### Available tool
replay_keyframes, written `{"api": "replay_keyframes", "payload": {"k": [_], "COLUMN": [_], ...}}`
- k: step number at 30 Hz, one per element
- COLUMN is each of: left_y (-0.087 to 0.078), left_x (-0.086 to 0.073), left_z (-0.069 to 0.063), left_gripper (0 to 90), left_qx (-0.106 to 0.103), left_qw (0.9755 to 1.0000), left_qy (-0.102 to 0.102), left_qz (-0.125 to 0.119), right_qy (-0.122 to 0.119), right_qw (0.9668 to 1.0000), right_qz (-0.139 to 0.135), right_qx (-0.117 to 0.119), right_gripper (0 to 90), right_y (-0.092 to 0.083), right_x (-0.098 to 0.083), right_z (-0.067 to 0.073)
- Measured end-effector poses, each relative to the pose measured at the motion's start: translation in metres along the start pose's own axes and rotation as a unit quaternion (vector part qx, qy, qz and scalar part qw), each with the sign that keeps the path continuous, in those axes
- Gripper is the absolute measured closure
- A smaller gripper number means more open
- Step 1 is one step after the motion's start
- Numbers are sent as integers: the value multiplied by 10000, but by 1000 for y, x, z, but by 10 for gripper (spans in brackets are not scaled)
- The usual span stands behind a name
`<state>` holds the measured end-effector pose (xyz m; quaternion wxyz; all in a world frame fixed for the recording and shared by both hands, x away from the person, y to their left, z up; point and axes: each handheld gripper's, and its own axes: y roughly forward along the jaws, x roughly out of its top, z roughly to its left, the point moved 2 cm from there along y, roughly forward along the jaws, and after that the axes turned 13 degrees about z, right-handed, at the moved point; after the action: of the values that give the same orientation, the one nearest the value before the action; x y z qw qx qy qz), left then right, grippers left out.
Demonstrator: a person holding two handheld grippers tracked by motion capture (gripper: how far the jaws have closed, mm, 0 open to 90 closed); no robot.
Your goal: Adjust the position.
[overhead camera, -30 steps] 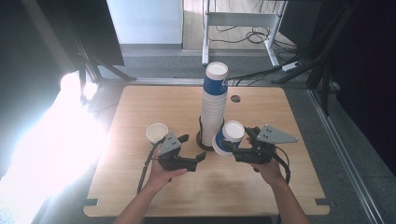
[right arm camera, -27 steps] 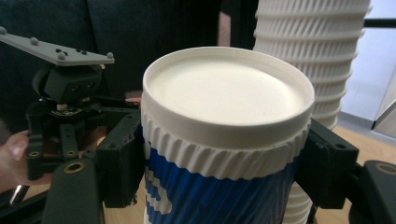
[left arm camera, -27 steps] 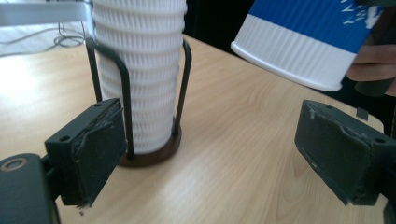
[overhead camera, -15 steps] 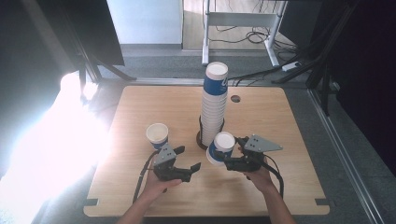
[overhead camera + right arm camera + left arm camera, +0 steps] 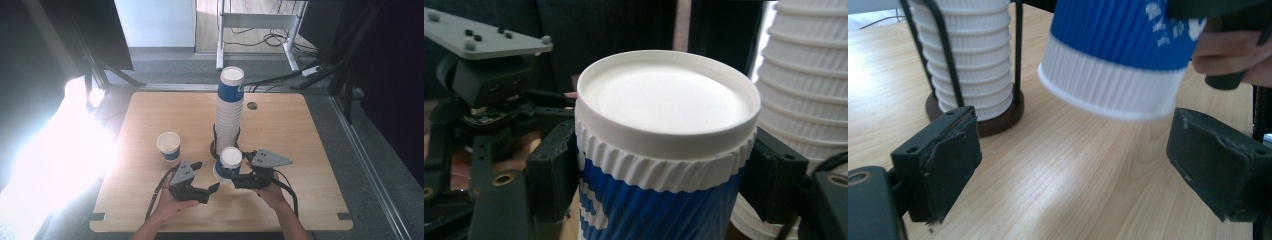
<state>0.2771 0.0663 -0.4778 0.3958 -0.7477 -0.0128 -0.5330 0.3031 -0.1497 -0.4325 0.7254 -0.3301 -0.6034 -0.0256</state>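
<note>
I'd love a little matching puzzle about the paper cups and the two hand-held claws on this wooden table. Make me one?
Things:
1. tall stack of ribbed paper cups
2. lone blue-and-white paper cup
3. blue-and-white ribbed paper cup with a white rim
4. left claw

States:
A. jaws apart, nothing between them
B. clamped in the right claw, tilted, off the table
C. stands in a black wire holder
D. upright, alone on the wood at the left

Pairs: 1-C, 2-D, 3-B, 4-A
</note>
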Motion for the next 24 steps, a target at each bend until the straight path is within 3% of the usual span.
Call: {"api": "replay_keyframes", "payload": {"k": [7,24], "left_y": [4,18], "left_x": [10,14], "left_z": [-8,-14], "left_gripper": [56,56], "left_qx": [65,-87], "left_qw": [9997,9990], "left_qy": [252,404], "left_qz": [22,169], "right_qy": [-59,-137], "right_qw": [9999,9991], "right_qz": [57,214], "right_qx": [68,330], "right_gripper": [264,264], "right_y": [3,17], "right_x": [0,-2], "right_z": [6,17]}}
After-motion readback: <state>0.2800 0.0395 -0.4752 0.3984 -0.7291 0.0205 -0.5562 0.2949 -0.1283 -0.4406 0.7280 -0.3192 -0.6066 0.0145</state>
